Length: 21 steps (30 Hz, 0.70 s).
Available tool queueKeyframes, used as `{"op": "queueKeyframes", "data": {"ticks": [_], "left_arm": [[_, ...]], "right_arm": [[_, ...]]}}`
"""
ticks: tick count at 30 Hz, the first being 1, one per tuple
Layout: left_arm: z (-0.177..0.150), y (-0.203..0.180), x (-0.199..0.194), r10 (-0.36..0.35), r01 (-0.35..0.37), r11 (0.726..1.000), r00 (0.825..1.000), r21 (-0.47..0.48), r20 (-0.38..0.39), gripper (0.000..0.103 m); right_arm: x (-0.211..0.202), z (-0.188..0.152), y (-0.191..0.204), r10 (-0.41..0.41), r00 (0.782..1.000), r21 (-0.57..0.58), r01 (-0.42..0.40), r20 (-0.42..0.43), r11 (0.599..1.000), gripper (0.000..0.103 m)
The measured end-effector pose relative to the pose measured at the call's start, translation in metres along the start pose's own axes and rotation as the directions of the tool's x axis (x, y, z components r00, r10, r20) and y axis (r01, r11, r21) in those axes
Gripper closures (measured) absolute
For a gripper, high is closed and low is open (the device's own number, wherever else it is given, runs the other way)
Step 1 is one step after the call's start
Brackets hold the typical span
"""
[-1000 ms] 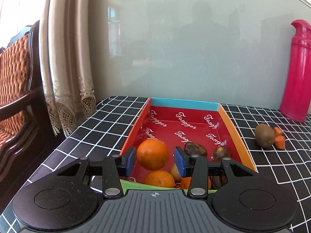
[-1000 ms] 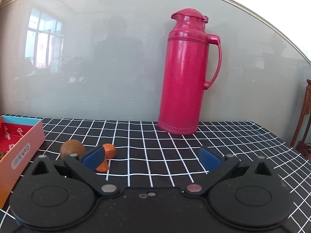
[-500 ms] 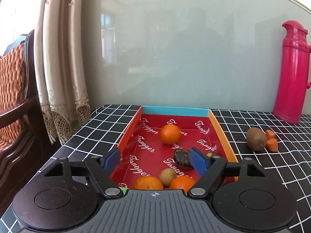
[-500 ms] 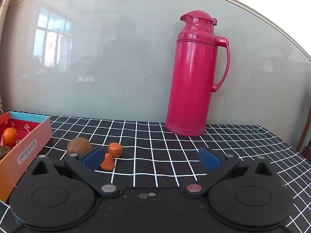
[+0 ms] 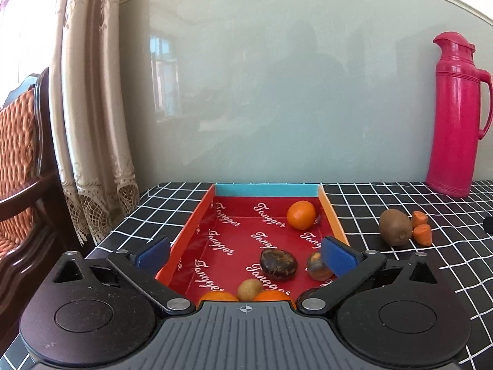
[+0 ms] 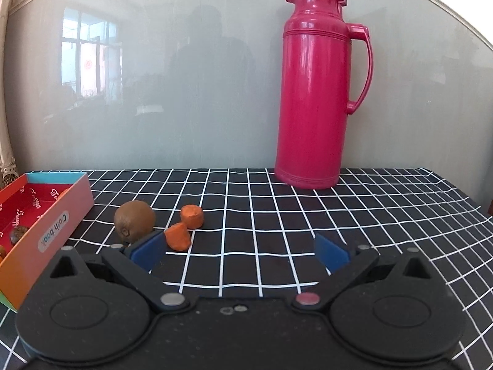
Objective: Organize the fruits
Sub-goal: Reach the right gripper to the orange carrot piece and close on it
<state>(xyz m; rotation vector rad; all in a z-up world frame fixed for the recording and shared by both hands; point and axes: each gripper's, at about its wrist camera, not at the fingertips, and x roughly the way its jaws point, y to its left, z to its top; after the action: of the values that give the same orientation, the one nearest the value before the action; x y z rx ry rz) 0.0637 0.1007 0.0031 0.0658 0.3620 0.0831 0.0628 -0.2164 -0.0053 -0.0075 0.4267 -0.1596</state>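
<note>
Orange: the orange point(image 5: 301, 214) lies loose in the far right corner of the box point(image 5: 266, 190), touching nothing but the red liner. A second ago it sat between the left gripper's pads near the box's near end; half a second ago it was already free on the liner, mid-box.
Meaning for the task: that fruit reads as delivered, so this placement looks finished.
Box contents: a dark wrinkled fruit point(image 5: 279, 262) mid-box, a brownish piece point(image 5: 315, 265) against the right wall, a small kiwi-like fruit point(image 5: 250, 288) and two more oranges point(image 5: 219, 296) at the near edge, partly hidden by the gripper body.
Left gripper: the left gripper point(image 5: 245, 254) is spread wide with nothing between its pads, hanging over the box's near end, and it has drawn back and up since the release.
Left on the desk: a kiwi point(image 6: 134, 219) just right of the box, with two carrot chunks point(image 6: 177, 236) close beside it, one nearly touching the kiwi in the left view.
Right gripper: the right gripper point(image 6: 240, 251) is also spread wide and empty, low over the desk point(image 6: 277, 215), its left pad just in front of the kiwi; it has edged nearer to that group over the last second.
Likely next: the kiwi seems the next pick, and being round it could roll off when pinched.
Background: a pink thermos point(image 6: 317, 92) stands near the desk's back edge, well apart from the fruit.
</note>
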Motion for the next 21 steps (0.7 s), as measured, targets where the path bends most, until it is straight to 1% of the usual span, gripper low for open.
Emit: {"op": "queueKeyframes", "data": {"ticks": [2, 4, 5, 7, 10, 13, 14, 16, 19, 21], "left_arm": [[-0.003, 0.001, -0.001, 0.003, -0.003, 1.0, 1.0, -0.015, 0.023, 0.0], [-0.009, 0.003, -0.001, 0.014, -0.012, 0.999, 0.999, -0.042, 0.046, 0.0], [-0.008, 0.004, 0.0, 0.017, -0.015, 0.999, 0.999, -0.049, 0.036, 0.0], [-0.008, 0.008, -0.001, 0.018, -0.015, 0.998, 0.998, -0.057, 0.055, 0.0], [-0.009, 0.011, 0.003, 0.013, -0.011, 0.997, 0.999, -0.072, 0.033, 0.0], [-0.008, 0.011, 0.004, 0.019, -0.016, 0.998, 0.999, -0.069, 0.036, 0.0], [-0.009, 0.011, 0.004, 0.022, -0.019, 0.997, 0.999, -0.07, 0.037, 0.0], [-0.009, 0.012, 0.006, 0.023, -0.021, 0.998, 0.999, -0.062, 0.028, 0.0], [-0.01, 0.015, 0.006, 0.033, -0.032, 0.998, 0.999, -0.048, 0.029, 0.0], [-0.011, 0.022, 0.006, 0.043, -0.041, 0.997, 0.999, -0.058, 0.032, 0.0]], "right_arm": [[0.002, 0.0, -0.003, 0.042, 0.999, 0.012, -0.042, -0.018, 0.999, 0.0], [0.005, -0.001, -0.004, 0.056, 0.998, 0.02, -0.056, -0.029, 0.998, 0.0], [0.005, -0.001, -0.004, 0.056, 0.998, 0.016, -0.055, -0.027, 0.998, 0.0], [0.004, 0.0, -0.003, 0.049, 0.999, -0.003, -0.049, -0.014, 0.999, 0.0], [0.004, 0.0, 0.0, 0.03, 1.0, -0.03, -0.03, -0.004, 0.999, 0.0], [0.011, -0.001, 0.003, 0.019, 0.999, -0.054, -0.021, -0.04, 0.998, 0.0], [0.012, -0.002, 0.005, 0.016, 0.999, -0.067, -0.018, -0.034, 0.998, 0.0], [0.013, -0.002, 0.012, 0.019, 0.999, -0.108, -0.022, -0.03, 0.994, 0.003], [0.015, -0.003, 0.017, 0.027, 0.999, -0.113, -0.028, -0.018, 0.993, 0.003], [0.02, -0.005, 0.017, 0.037, 0.999, -0.111, -0.04, -0.032, 0.993, 0.003]]}}
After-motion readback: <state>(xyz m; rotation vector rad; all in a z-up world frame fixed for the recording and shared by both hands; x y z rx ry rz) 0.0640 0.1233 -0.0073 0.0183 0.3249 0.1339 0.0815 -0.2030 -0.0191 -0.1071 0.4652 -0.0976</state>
